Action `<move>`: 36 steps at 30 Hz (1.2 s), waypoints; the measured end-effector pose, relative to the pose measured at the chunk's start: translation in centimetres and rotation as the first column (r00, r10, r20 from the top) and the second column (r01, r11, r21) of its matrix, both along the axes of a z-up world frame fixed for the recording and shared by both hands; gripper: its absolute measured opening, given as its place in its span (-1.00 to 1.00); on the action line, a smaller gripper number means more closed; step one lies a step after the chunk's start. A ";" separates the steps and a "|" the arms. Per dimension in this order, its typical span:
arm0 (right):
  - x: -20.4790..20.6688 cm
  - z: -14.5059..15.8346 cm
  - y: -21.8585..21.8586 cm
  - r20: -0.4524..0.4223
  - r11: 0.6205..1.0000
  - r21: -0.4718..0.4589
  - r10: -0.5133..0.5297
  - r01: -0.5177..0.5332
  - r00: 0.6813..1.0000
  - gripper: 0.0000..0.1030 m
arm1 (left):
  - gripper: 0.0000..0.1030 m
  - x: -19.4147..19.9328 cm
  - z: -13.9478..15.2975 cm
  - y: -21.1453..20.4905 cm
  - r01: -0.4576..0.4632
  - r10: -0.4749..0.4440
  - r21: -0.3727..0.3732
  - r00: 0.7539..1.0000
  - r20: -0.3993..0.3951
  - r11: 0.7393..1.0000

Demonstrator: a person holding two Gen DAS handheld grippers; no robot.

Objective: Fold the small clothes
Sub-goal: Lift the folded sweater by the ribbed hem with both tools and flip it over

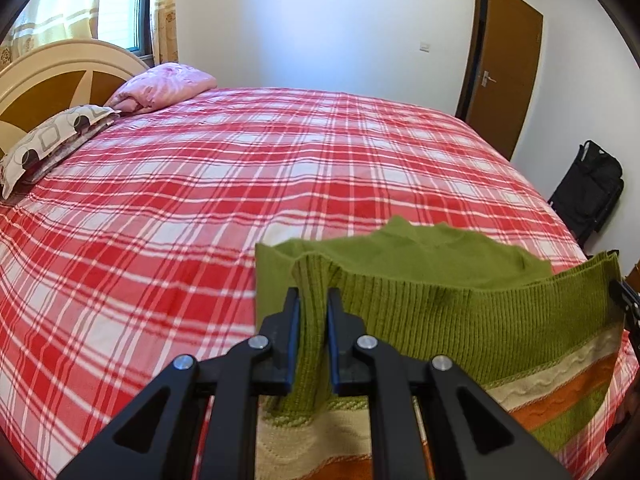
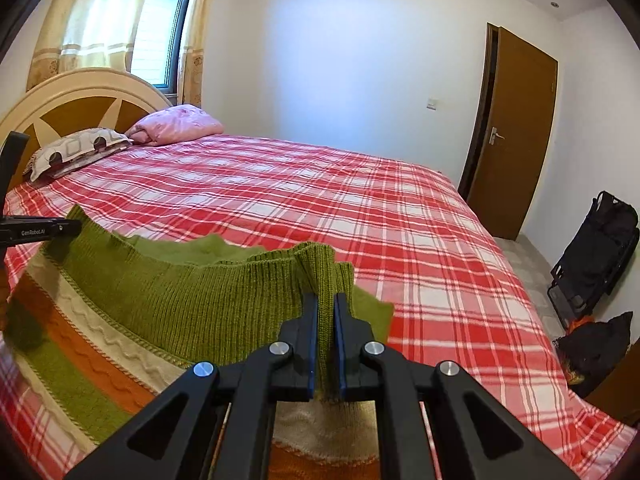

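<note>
A small knitted sweater [image 1: 460, 312], green with cream and orange stripes, hangs stretched between my two grippers above the red plaid bed [image 1: 200, 200]. My left gripper [image 1: 313, 300] is shut on the left end of its ribbed green hem. My right gripper [image 2: 326, 304] is shut on the right end of the same hem [image 2: 200, 300]. The green upper part of the sweater lies on the bed beyond the hem. The right gripper shows at the right edge of the left wrist view [image 1: 626, 300], and the left gripper at the left edge of the right wrist view [image 2: 40, 230].
Two pillows [image 1: 52, 136] and a folded pink blanket [image 1: 164, 86] lie by the headboard [image 1: 48, 76] at the far left. A brown door [image 1: 504, 72] stands at the far right. Black bags [image 2: 596, 252] sit on the floor to the right of the bed.
</note>
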State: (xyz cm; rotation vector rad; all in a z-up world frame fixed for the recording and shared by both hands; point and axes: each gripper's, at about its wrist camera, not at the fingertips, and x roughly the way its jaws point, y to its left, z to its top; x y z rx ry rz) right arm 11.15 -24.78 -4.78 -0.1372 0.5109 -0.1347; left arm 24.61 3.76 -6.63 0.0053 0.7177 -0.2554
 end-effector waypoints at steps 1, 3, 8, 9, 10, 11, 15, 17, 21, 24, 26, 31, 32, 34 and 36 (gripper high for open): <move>0.6 0.0 -0.2 0.000 1.000 -0.007 0.000 0.000 1.000 -0.87 | -0.75 0.6 0.0 -0.1 -0.005 0.005 0.004 1.000 0.002 1.000; 1.8 0.0 -0.3 0.001 1.000 -0.021 -0.004 0.004 1.000 -0.87 | -0.75 1.5 0.0 -0.4 -0.012 0.012 0.009 1.000 0.002 1.000; 5.7 -0.5 -1.3 -0.002 0.999 -0.025 -0.028 0.028 1.000 -0.87 | -0.75 4.9 0.2 -1.1 -0.043 0.043 0.003 0.999 0.004 0.999; 6.6 -0.8 -1.5 -0.004 0.999 -0.022 -0.037 0.037 0.999 -0.87 | -0.75 5.5 0.3 -1.3 -0.048 0.048 0.003 0.999 0.007 0.999; 7.6 -1.2 -1.7 -0.008 0.999 -0.018 -0.045 0.045 0.999 -0.87 | -0.75 6.1 0.2 -1.6 -0.054 0.054 0.005 0.999 0.009 0.999; 8.5 -1.6 -1.9 -0.014 0.998 -0.016 -0.053 0.053 0.999 -0.87 | -0.75 6.9 0.1 -2.0 -0.064 0.064 0.009 0.998 0.010 0.998; 11.8 -4.6 -2.4 -0.054 0.994 -0.046 -0.104 0.102 0.993 -0.87 | -0.75 9.3 -1.6 -3.2 -0.093 0.093 0.026 0.996 -0.007 0.995; 12.8 -5.8 -2.5 -0.076 0.989 -0.072 -0.134 0.128 0.988 -0.89 | -0.75 10.4 -3.1 -3.9 -0.113 0.114 0.051 0.993 -0.021 0.992; 13.6 -6.6 -3.1 -0.107 0.986 -0.070 -0.161 0.154 0.981 -0.89 | -0.75 11.7 -6.4 -4.2 -0.151 0.157 0.100 0.986 -0.060 0.984; 15.2 -8.0 -3.3 -0.207 0.983 -0.086 -0.179 0.164 0.962 -0.89 | -0.63 12.0 -6.8 -3.7 -0.168 0.175 0.080 0.980 -0.093 0.983; 16.0 -8.7 -3.5 -0.256 0.981 -0.095 -0.190 0.170 0.948 -0.89 | -0.59 12.0 -7.1 -3.8 -0.174 0.184 0.097 0.978 -0.102 0.980; 16.0 -8.9 -2.9 -0.260 0.973 -0.145 -0.211 0.178 0.942 -0.87 | -0.28 12.0 -7.4 -4.0 -0.197 0.213 0.136 0.971 -0.108 0.971; 16.0 -9.0 -2.7 -0.261 0.969 -0.167 -0.221 0.181 0.940 -0.85 | -0.22 11.9 -7.4 -3.8 -0.207 0.223 0.138 0.969 -0.109 0.969; 16.3 -9.1 -2.1 -0.265 0.959 -0.218 -0.236 0.181 0.935 -0.85 | -0.17 11.7 -7.3 -3.7 -0.212 0.227 0.137 0.968 -0.111 0.968; 16.4 -9.0 -1.9 -0.268 0.957 -0.238 -0.230 0.167 0.936 -0.85 | 0.05 11.7 -7.2 -3.6 -0.228 0.245 0.149 0.964 -0.105 0.962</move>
